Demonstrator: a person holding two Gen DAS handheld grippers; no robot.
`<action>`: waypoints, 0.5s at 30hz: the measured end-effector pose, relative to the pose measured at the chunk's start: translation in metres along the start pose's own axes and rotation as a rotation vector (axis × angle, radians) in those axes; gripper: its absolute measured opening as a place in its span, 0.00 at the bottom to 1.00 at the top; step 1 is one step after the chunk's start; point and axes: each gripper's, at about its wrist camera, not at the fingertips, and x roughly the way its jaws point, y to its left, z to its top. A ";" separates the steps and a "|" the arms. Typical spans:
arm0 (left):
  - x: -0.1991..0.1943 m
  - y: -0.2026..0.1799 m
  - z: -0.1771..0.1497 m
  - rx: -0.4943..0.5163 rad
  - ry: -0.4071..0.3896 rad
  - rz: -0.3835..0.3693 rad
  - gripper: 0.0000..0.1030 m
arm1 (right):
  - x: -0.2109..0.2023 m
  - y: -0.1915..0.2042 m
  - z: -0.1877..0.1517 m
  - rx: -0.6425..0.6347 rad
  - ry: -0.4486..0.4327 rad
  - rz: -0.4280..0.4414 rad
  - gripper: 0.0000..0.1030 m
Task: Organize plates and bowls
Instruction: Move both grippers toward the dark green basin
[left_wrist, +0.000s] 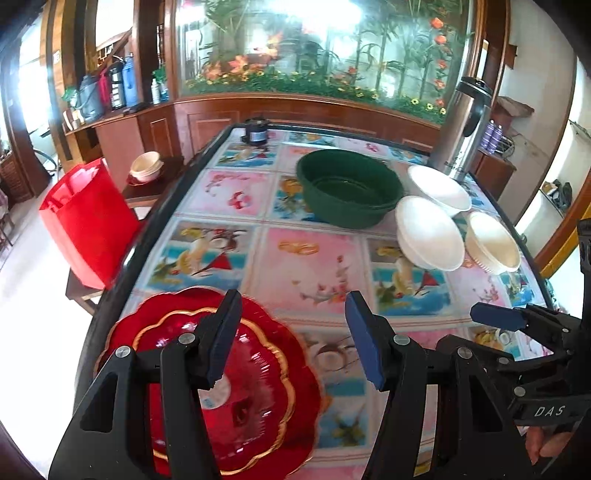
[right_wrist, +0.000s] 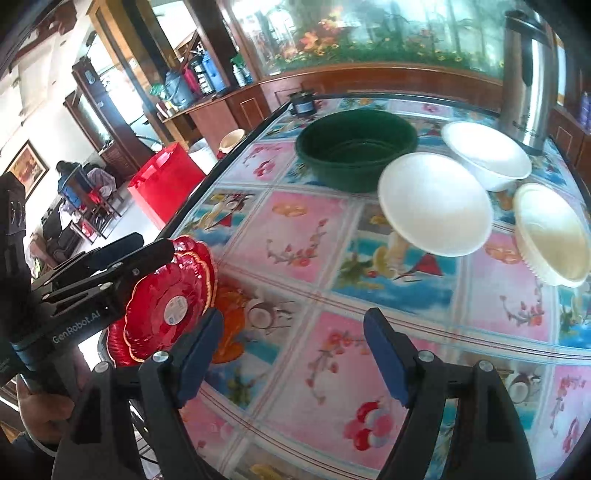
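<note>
Grippers hung apart over the table (right_wrist: 295, 258): left gripper (left_wrist: 293, 339) gaped empty above red plates (left_wrist: 258, 387); right gripper (right_wrist: 293, 354) wide, holding nothing.

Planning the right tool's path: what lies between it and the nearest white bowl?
Nothing; only bare patterned tablecloth lies between the right tool and the nearest white bowl, seen in the right wrist view.

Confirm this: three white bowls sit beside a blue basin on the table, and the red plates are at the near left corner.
Wrong on one count: the basin is dark green, not blue, as the right wrist view shows. The rest stands: three white bowls sit beside it on the table, and the red plates are at the near left corner.
</note>
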 end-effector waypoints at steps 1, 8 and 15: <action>0.002 -0.005 0.002 0.004 0.000 -0.005 0.57 | 0.000 -0.003 0.000 0.003 -0.002 -0.001 0.76; 0.019 -0.028 0.018 0.036 0.011 -0.011 0.57 | -0.007 -0.030 0.008 0.046 -0.020 -0.014 0.76; 0.039 -0.040 0.032 0.053 0.024 -0.003 0.57 | -0.004 -0.045 0.019 0.059 -0.020 -0.018 0.76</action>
